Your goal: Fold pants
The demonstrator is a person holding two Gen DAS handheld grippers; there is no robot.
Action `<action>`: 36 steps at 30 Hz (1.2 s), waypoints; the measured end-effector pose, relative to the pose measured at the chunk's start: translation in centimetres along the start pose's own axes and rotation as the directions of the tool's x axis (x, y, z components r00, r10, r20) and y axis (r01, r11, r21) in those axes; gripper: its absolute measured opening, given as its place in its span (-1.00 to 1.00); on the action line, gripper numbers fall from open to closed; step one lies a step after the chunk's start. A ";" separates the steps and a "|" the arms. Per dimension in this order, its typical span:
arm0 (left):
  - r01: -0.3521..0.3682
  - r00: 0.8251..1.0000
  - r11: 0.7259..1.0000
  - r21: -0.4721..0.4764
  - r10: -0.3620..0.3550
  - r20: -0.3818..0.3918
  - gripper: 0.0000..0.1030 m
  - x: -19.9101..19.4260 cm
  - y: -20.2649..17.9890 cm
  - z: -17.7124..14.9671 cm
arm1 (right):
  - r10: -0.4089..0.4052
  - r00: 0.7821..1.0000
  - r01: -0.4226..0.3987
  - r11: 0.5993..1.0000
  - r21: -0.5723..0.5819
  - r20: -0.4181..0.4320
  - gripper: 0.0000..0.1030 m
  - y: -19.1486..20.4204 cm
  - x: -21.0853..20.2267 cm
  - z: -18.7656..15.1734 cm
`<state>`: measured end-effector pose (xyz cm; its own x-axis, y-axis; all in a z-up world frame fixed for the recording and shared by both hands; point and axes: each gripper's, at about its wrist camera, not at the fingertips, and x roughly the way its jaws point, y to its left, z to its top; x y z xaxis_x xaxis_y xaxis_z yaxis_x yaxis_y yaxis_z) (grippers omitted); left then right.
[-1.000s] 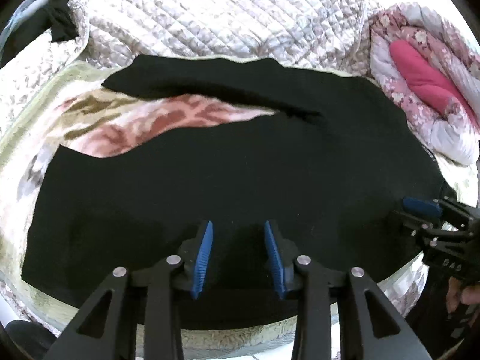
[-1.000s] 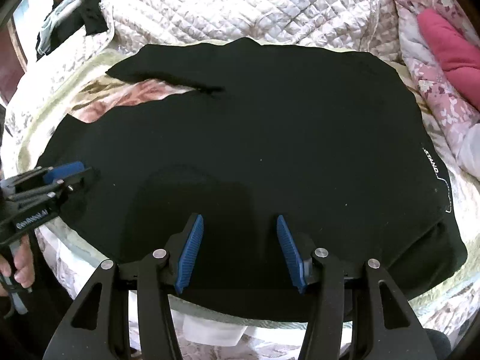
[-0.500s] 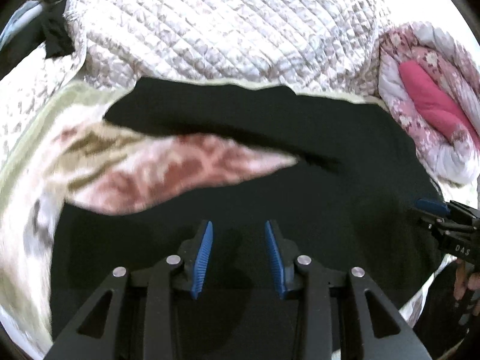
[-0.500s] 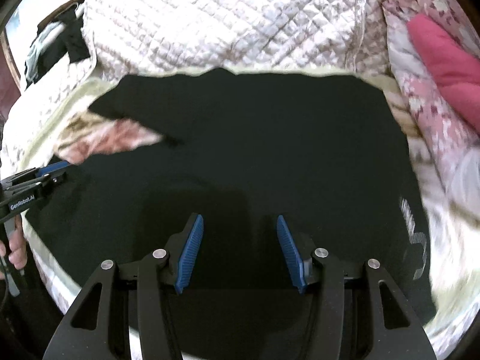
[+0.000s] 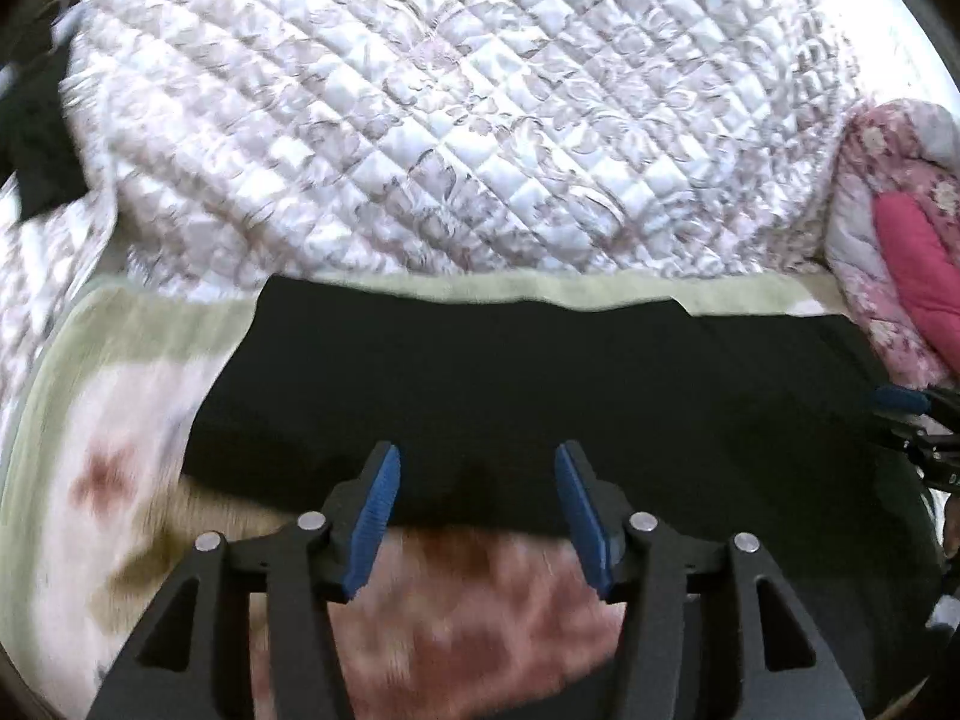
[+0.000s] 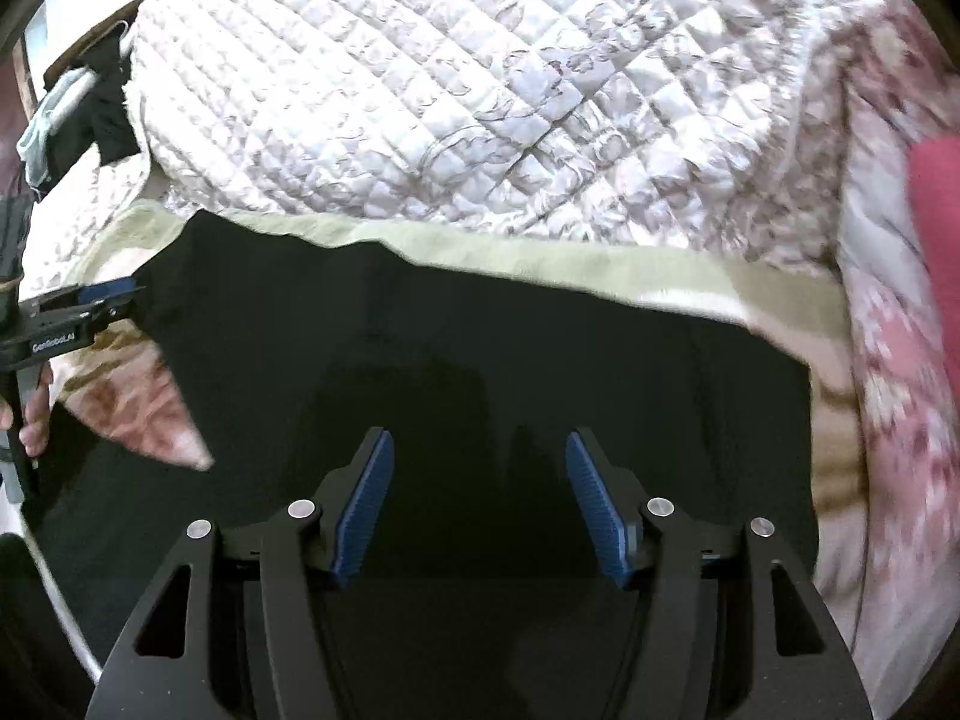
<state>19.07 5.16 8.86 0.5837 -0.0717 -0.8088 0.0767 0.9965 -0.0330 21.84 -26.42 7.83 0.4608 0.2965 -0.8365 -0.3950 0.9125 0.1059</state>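
Both grippers have swept forward across the bed and the near half of the black pants [image 6: 480,330] now lies folded over the far half. The left gripper [image 5: 474,504] and right gripper [image 6: 480,492] are both spreading their jaws, nothing pinched; the pants lie on the blanket [image 5: 120,480] below.

Bed fills both views. White quilted cover [image 5: 456,120] w/ grey-brown floral stitching, rumpled, across far half. Beneath it blanket [image 5: 480,594], pale green edge, pink/brown pattern, blurred. Pink floral duvet [image 5: 870,228] bundled at right, magenta lining [image 5: 918,264] showing. Dark and grey clothes [image 6: 84,114] heaped far left. Bright daylight upper corners, washed out.
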 end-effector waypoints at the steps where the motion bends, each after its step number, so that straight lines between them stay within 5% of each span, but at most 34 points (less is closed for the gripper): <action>1: 0.000 1.000 1.000 0.007 0.000 -0.004 0.16 1.0 0.0 0.7 | 0.011 1.000 -0.011 1.000 -0.006 -0.008 0.27 -0.3 1.0 0.8; 15: -0.027 0.999 0.999 0.028 0.028 -0.039 0.26 11.4 -1.3 4.1 | -0.012 0.992 0.000 0.996 -0.092 -0.129 0.40 -3.3 10.8 4.9; 17: -0.046 0.998 0.997 0.055 0.048 -0.038 0.11 11.8 -1.9 4.0 | -0.017 0.990 0.003 0.995 -0.097 -0.142 0.11 -3.0 10.8 5.2; 19: -0.031 0.999 0.996 0.084 0.034 -0.038 -0.28 11.7 -2.8 3.9 | -0.023 0.991 0.009 0.994 -0.108 -0.130 -0.81 -2.3 10.1 5.4; 21: -0.061 0.998 0.989 0.135 0.065 -0.024 -0.56 11.5 -4.1 3.7 | -0.054 0.991 0.036 0.989 -0.146 -0.123 -0.83 -1.3 9.3 5.4; 22: -0.073 0.997 0.984 0.161 0.077 -0.018 -0.84 11.2 -4.8 3.6 | -0.064 0.992 0.045 0.985 -0.166 -0.109 -0.83 -0.7 8.7 5.3; 23: -0.076 0.997 0.983 0.167 0.080 -0.016 -0.91 10.9 -5.1 3.6 | -0.061 0.993 0.044 0.985 -0.165 -0.098 -0.84 -0.7 7.9 5.3; 29: -0.024 0.997 0.998 0.065 0.019 0.071 -0.92 4.5 -3.7 3.3 | -0.013 0.999 0.019 0.993 -0.117 0.053 -0.84 0.4 -1.3 3.0; 36: 0.072 0.976 0.997 0.010 -0.073 0.206 -0.92 -5.5 -3.7 -3.0 | 0.045 0.993 -0.044 0.999 -0.020 0.111 -0.84 3.2 -9.7 -6.4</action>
<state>13.15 1.95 11.72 0.7308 -0.1512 -0.6656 0.1265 0.9883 -0.0856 11.01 -28.21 12.89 0.5279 0.3672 -0.7658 -0.4302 0.8931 0.1316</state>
